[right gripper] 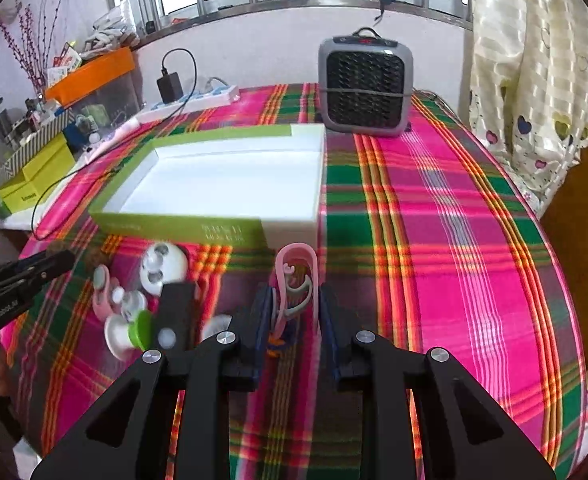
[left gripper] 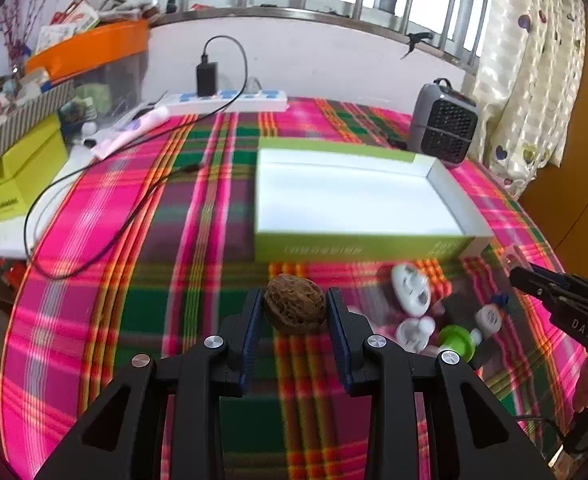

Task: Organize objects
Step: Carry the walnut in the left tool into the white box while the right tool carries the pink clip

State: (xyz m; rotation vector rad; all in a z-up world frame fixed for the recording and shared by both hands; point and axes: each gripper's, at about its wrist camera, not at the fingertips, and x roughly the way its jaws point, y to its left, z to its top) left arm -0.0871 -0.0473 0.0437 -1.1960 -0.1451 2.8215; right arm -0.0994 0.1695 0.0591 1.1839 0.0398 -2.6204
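My left gripper (left gripper: 295, 312) is shut on a brown walnut (left gripper: 294, 303), held above the plaid cloth just in front of the open green-and-white box (left gripper: 358, 248). My right gripper (right gripper: 296, 308) is shut on a pink clip-like item (right gripper: 296, 276) with a grey hook inside it, lifted in front of the same box (right gripper: 181, 230). On the cloth between the two grippers lie small items: a white round piece (left gripper: 410, 289), a green-and-white spool (left gripper: 456, 340), a black bar (right gripper: 175, 312) and a pink piece (right gripper: 102, 296). The box interior looks empty.
A grey fan heater (right gripper: 364, 84) stands behind the box. A power strip (left gripper: 229, 98) with a black charger and its cable trails across the cloth at the back left. Yellow-green boxes (left gripper: 13, 176) and clutter sit to the left; a curtain (right gripper: 534, 80) hangs at the right.
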